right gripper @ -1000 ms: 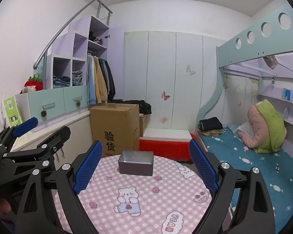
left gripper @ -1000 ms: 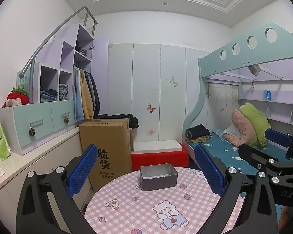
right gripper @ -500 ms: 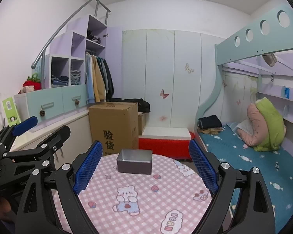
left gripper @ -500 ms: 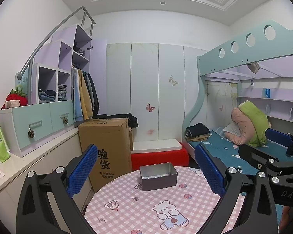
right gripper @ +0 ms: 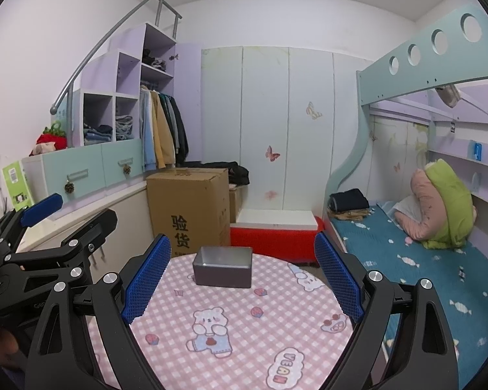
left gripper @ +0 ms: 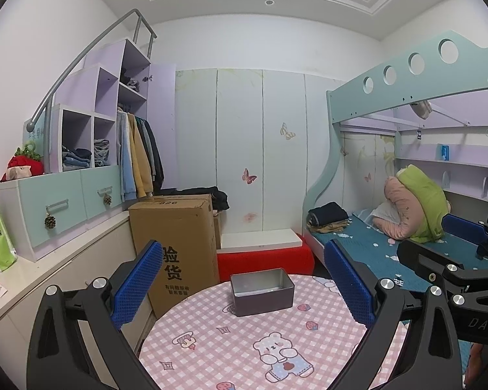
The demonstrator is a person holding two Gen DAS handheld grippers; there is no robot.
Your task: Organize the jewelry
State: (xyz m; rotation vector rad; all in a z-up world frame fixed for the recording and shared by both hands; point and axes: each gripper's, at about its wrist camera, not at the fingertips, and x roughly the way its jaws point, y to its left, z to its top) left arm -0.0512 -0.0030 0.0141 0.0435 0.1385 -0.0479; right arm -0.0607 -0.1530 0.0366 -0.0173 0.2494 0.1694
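The left gripper (left gripper: 244,289) hung above the near edge of the table (left gripper: 211,341) with its blue pads spread wide and nothing between them. The right gripper (right gripper: 242,279) was likewise released and empty, its jaws parted about as far. Each showed in the other's view, the right one at three o'clock of the left camera, the left one at nine o'clock of the right.

At twelve o'clock of both tools, near the table's far edge, sat the grey tin (left gripper: 262,291), lidless and open upward; what showed of its inside looked bare. No jewelry could be made out on the pink checked cloth or elsewhere.

The tin appeared to be thin metal: light, rigid, smooth-walled, so likely to slide on the cloth if nudged and to slip from a weak pinch. Gripping across its short width, or pinching one long wall over the rim, seemed the best hold.

Beyond it, at eleven o'clock, stood a cardboard box (left gripper: 175,243); at two o'clock, the bunk bed (left gripper: 367,243).
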